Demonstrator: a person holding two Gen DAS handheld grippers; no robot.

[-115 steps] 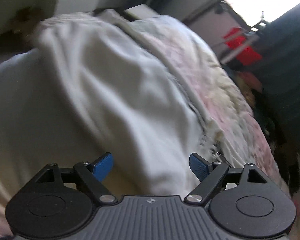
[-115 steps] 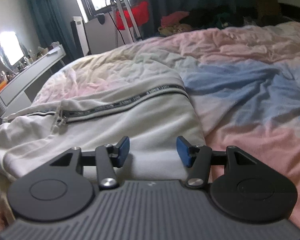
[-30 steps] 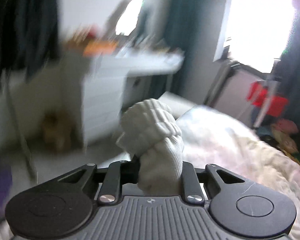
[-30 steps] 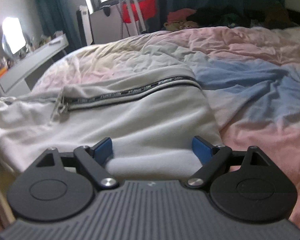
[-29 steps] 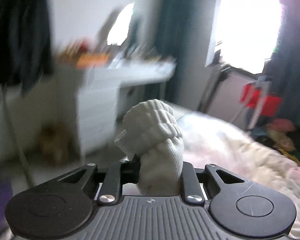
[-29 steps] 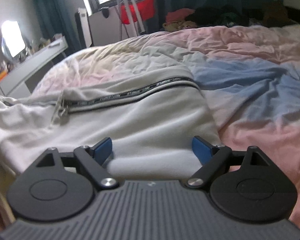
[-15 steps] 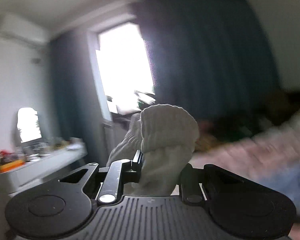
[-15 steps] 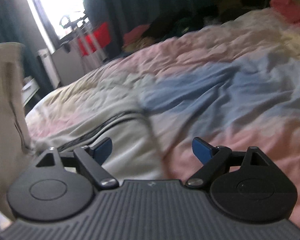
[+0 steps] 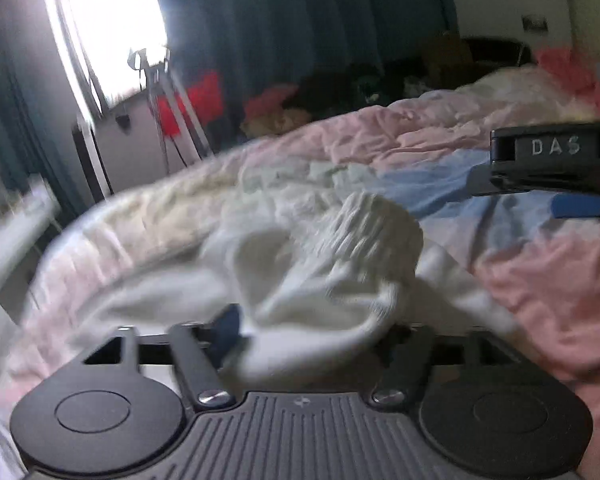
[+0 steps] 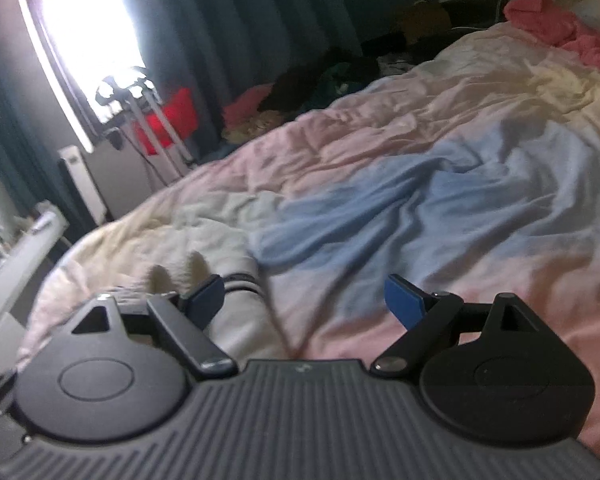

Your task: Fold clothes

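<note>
The white garment lies on the near left part of the bed, bunched over a quilt of pink, blue and cream patches. In the left wrist view its ribbed cuff rises in a rounded lump at the far end of the heap and points toward the far right, while the rest of the cloth trails back toward the camera and off to the left. The long axis of the whole garment cannot be told through the blur.

The left gripper has a fold of this white cloth lying between its fingers; the blue pads are mostly covered, so whether they press the fabric or merely flank it cannot be told.

The right gripper hangs with its blue pads wide apart and nothing between them. Its left pad sits just beside a white edge with a dark stripe, which runs left to right.

In the left wrist view, the right gripper juts in from the right edge, and its black side bears the raised letters "DAS".

Far off, a bright window stands beside dark teal curtains.
</note>
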